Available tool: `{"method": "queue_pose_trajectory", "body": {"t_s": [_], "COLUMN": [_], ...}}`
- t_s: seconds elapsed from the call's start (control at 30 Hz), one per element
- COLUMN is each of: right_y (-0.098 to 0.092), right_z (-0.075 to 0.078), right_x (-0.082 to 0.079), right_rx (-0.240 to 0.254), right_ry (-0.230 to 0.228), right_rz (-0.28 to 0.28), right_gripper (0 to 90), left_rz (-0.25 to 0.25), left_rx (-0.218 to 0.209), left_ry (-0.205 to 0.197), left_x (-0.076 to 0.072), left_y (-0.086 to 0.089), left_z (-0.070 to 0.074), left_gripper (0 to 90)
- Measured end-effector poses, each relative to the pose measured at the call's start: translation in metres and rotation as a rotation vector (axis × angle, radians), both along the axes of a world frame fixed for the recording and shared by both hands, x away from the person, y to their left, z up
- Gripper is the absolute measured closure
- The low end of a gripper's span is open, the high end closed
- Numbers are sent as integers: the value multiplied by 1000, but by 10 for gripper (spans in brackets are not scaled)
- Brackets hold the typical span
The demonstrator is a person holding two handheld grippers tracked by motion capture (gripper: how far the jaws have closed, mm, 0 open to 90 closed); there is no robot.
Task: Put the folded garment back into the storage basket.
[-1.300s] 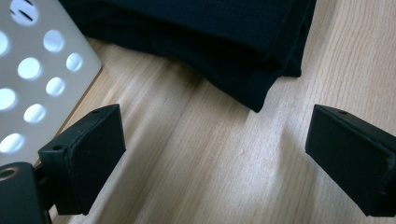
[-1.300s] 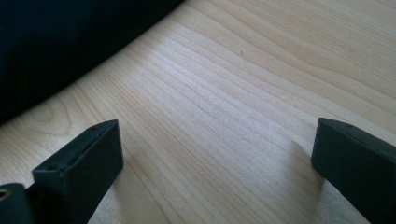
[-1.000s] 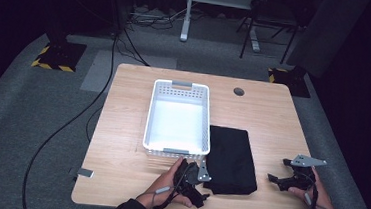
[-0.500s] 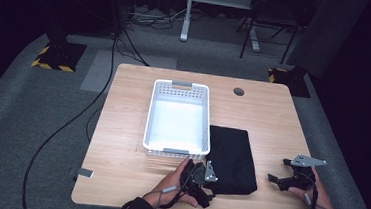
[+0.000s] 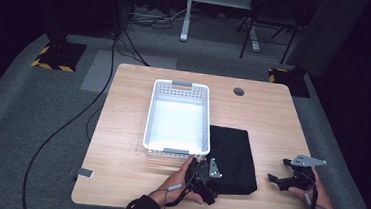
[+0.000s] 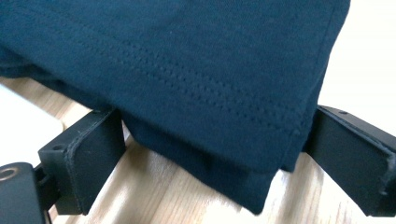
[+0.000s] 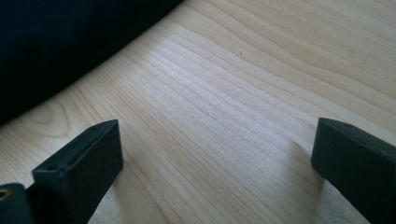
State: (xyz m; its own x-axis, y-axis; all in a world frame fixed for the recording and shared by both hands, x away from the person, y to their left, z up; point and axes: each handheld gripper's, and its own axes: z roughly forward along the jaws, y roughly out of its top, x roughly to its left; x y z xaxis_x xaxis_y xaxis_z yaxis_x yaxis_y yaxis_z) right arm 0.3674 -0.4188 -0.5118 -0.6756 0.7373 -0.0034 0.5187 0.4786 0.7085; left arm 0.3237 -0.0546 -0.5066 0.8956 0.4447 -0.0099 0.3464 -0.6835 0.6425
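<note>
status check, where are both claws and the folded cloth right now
Left claw open, jaws either side of the folded dark cloth corner, not clamped. Right claw open over bare table, apart from cloth. White basket beside cloth, nothing in the way.

Both grippers are showing matte black, blocky jaws with small screw holes near the tips. The left gripper (image 5: pixel 206 179) is carrying a grey plate with dark holes; the right gripper (image 5: pixel 280 178) is wearing a grey three-cornered plate. Thin grey cables are trailing over dark sleeves.
</note>
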Motion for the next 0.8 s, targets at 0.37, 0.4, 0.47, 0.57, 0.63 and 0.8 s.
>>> {"method": "queue_pose_trajectory", "body": {"t_s": [0.37,0.4,0.47,0.57,0.63,0.8], "right_y": [0,0,0,0,0,0], "right_z": [0,0,0,0,0,0], "right_x": [0,0,0,0,0,0], "right_rx": [0,0,0,-1,-1,-2], "right_ry": [0,0,0,0,-1,-1], "right_rz": [-1,-1,-1,-2,-2,-3], "right_gripper": [25,25,24,25,25,23], "left_rz": [17,20,25,20,27,24], "left_rx": [-16,-19,-34,-46,-59,-61], "left_ry": [-9,-11,-16,-29,-36,-45], "left_x": [3,3,2,3,3,2], "left_y": [-7,-7,-6,-5,-4,-6], "left_z": [-1,0,0,2,2,3], "left_gripper": [70,86,131,274,363,529]}}
